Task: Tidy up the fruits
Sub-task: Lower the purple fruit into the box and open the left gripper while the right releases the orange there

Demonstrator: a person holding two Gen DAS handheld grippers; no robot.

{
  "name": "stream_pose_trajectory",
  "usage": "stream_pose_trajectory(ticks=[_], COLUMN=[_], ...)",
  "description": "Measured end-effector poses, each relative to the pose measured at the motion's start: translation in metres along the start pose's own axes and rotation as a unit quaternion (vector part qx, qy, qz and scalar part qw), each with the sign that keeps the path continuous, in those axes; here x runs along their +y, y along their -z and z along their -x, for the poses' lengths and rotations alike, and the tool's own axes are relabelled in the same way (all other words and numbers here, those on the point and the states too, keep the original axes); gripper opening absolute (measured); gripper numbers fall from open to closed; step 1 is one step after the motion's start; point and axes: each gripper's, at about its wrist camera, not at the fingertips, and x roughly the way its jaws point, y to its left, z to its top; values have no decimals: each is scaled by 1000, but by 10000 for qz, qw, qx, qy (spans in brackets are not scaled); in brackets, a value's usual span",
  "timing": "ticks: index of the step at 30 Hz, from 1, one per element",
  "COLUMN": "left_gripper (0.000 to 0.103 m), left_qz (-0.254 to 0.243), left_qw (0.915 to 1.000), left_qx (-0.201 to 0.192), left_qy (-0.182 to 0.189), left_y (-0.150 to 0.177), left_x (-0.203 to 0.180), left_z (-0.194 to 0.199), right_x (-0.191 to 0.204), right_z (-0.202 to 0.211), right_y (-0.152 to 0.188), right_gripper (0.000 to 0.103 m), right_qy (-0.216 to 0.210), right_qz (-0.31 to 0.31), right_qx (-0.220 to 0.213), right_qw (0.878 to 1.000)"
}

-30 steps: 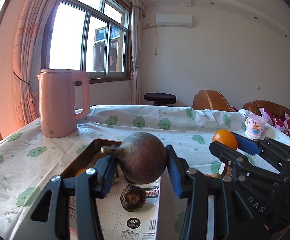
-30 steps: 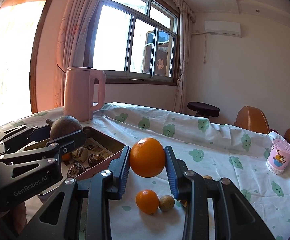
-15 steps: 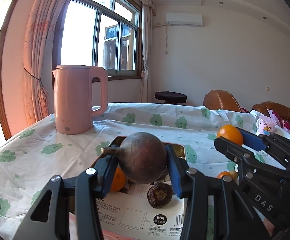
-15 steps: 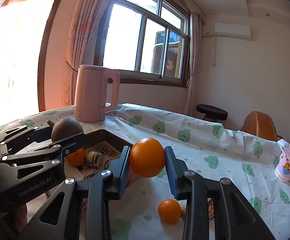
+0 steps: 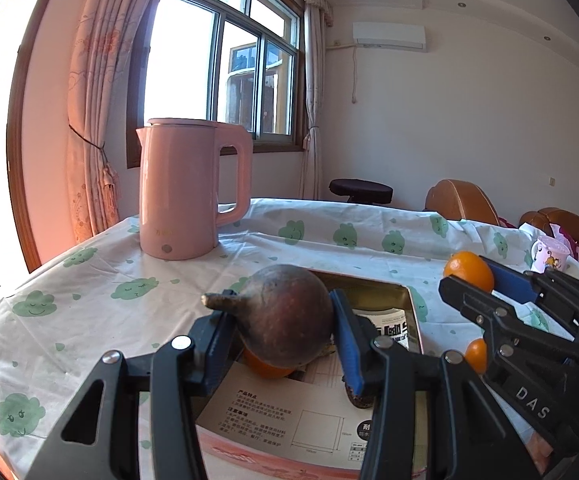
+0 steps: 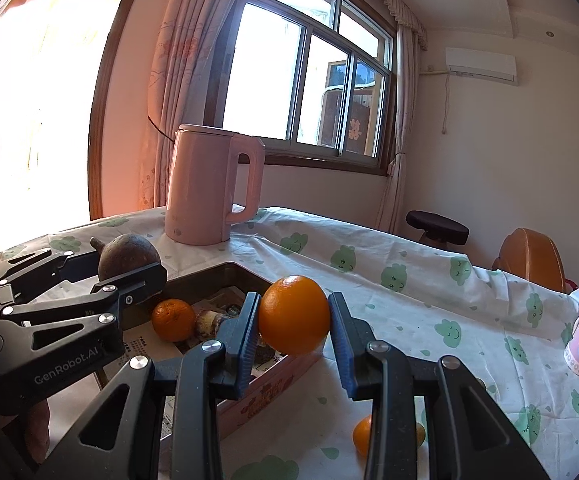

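Left gripper (image 5: 285, 320) tilts slightly down, pinching the dark brown fruit (image 5: 287, 314) over the box (image 5: 411, 300); right gripper (image 6: 293, 320) clamps an orange (image 6: 293, 314) above its corner.

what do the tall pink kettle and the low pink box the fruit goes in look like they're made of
Tall pink kettle: probably matte plastic; its smooth, even skin shows only soft highlights.
Low pink box: its inner wall is brassy with a dull sheen, so it may be a tin, though printed card is possible. Printed paper lines it.
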Motion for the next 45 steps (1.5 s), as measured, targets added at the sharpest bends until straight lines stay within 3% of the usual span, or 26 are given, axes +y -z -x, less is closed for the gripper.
stream_pose_trajectory(ticks=[16,45], left_gripper=[49,49], left_qz=[117,56], left_qw=[9993,9955], left_qx=[326,942], left_qy=[-131,18], left_y=[1,12], left_x=[17,19], left_z=[-6,-20], right_x=[13,8], right_z=[-17,-57], right_y=[0,3], right_gripper=[36,36], right_qy=[-164,-336], right_qz=[-3,-234], right_qx=[209,1146], right_qw=[9996,9926])
